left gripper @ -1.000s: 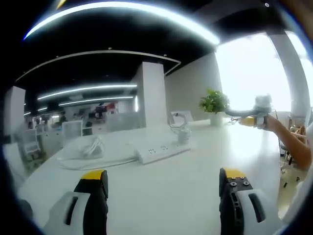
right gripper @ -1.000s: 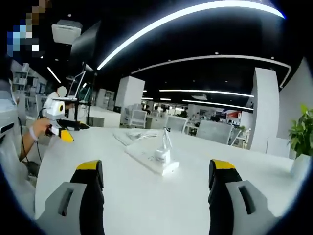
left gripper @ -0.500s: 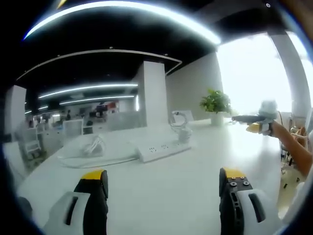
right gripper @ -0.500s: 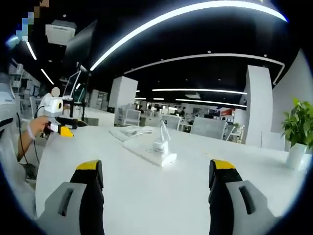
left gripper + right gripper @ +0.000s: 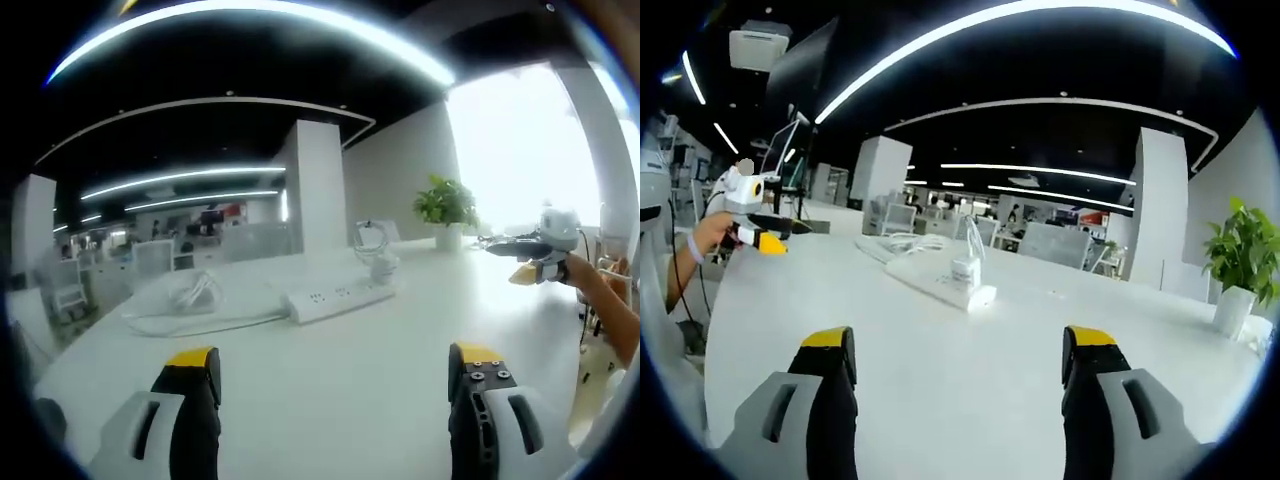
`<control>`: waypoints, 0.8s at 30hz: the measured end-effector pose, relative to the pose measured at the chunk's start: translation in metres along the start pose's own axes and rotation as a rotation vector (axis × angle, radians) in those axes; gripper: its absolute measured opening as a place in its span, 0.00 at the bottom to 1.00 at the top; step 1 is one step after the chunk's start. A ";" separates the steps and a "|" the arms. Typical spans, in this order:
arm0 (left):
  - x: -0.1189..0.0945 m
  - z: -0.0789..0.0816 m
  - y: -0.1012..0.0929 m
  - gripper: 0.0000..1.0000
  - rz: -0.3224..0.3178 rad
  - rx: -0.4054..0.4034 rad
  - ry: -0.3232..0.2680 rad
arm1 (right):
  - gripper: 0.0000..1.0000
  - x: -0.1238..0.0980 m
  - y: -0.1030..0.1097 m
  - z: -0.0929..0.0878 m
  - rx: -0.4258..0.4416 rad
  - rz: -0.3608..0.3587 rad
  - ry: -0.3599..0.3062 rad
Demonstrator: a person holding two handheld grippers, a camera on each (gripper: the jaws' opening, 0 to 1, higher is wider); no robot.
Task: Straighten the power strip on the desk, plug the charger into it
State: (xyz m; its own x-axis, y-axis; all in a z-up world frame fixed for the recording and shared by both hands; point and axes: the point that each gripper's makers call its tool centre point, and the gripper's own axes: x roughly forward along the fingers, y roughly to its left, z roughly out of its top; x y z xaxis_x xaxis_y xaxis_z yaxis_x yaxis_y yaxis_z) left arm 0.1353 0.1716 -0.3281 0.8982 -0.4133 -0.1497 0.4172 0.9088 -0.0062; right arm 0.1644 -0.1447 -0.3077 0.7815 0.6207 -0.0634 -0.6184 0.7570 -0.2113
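Note:
A white power strip [image 5: 337, 299] lies aslant on the white desk [image 5: 330, 390], its cable [image 5: 195, 325] curling off to the left. A white charger [image 5: 380, 268] with a looped cord stands at the strip's right end. My left gripper [image 5: 332, 385] hovers open well short of the strip, with nothing between its yellow-tipped jaws. In the right gripper view the power strip [image 5: 940, 287] runs away from me with the charger [image 5: 964, 271] upright on its near end. My right gripper [image 5: 955, 365] is open and holds nothing. Each gripper also shows in the other's view: the right gripper [image 5: 535, 258] and the left gripper [image 5: 758, 225], both in a person's hand.
A potted plant [image 5: 446, 208] stands at the desk's far side, plant [image 5: 1242, 262] at the right in the right gripper view. A bundle of white cable [image 5: 190, 296] lies left of the strip. Office desks, chairs and a monitor [image 5: 790, 175] fill the background.
Both cameras have dropped a little closer to the desk and drifted. The strip and charger have not moved on the desk. Both grippers stay open.

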 end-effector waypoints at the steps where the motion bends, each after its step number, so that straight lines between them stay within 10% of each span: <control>1: 0.000 0.000 0.001 0.97 0.001 -0.002 0.000 | 0.87 0.000 0.001 0.002 0.009 -0.001 -0.006; 24: 0.000 -0.002 0.005 0.98 0.013 -0.013 -0.010 | 1.00 -0.003 0.009 0.014 0.065 -0.010 -0.055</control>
State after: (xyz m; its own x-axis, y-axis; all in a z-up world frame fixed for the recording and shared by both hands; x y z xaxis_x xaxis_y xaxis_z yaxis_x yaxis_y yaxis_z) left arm 0.1370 0.1759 -0.3300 0.9048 -0.4020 -0.1402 0.4038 0.9147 -0.0173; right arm 0.1554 -0.1362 -0.2955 0.7830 0.6220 -0.0078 -0.6160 0.7737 -0.1482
